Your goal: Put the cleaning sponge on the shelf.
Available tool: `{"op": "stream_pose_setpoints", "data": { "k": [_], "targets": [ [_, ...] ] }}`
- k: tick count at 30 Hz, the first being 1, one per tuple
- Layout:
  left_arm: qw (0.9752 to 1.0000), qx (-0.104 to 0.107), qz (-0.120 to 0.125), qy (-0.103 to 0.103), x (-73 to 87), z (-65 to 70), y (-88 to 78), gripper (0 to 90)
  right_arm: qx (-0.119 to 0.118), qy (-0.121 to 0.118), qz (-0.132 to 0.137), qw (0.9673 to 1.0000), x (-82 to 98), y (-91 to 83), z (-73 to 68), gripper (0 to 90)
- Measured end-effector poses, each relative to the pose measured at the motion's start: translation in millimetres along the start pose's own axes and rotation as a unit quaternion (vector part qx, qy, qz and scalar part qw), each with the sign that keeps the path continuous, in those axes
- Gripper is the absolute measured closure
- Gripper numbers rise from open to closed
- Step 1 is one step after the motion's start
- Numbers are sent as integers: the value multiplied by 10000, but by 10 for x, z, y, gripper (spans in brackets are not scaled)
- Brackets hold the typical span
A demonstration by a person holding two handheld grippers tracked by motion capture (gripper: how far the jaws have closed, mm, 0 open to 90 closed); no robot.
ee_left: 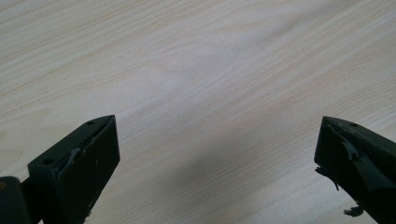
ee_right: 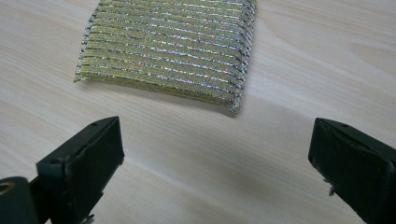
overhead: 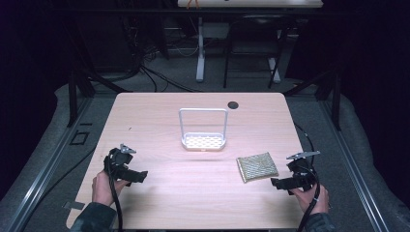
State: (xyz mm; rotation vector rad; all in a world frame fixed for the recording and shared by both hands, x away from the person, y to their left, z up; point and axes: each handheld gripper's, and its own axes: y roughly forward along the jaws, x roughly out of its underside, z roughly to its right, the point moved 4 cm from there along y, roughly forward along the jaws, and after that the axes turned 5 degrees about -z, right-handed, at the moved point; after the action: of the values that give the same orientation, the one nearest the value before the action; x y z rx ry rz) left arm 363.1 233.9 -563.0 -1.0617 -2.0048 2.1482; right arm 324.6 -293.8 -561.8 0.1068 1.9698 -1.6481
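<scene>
A glittery gold scouring pad [overhead: 257, 166] [ee_right: 168, 46] lies flat on the wooden table [overhead: 193, 193], right of centre. A white rack with a tall wire handle [overhead: 203, 130] stands upright near the table's middle. My right gripper [overhead: 276, 182] [ee_right: 215, 158] hovers just to the right of the pad, its jaws wide apart with nothing between them; the pad lies a short way ahead of the jaws. My left gripper [overhead: 140, 176] [ee_left: 217, 158] is at the front left, open over bare wood.
A dark round grommet [overhead: 233, 105] sits near the table's far edge. Cables trail from both grippers toward the front edge. Beyond the table stand a desk's legs [overhead: 200, 53] and a dark frame on the floor.
</scene>
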Motion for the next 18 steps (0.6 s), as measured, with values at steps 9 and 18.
{"op": "stream_pose_setpoints", "data": {
  "k": [9, 18],
  "targets": [
    [10000, 8, 1, -38, 17, 11, -1, 0, -34, -100, -13, 9999, -19, 16, -35, 25],
    [9999, 9, -49, 92, -17, 59, 10, 0, -103, -263, 116, 9995, -77, -14, -117, 21]
  ]
}}
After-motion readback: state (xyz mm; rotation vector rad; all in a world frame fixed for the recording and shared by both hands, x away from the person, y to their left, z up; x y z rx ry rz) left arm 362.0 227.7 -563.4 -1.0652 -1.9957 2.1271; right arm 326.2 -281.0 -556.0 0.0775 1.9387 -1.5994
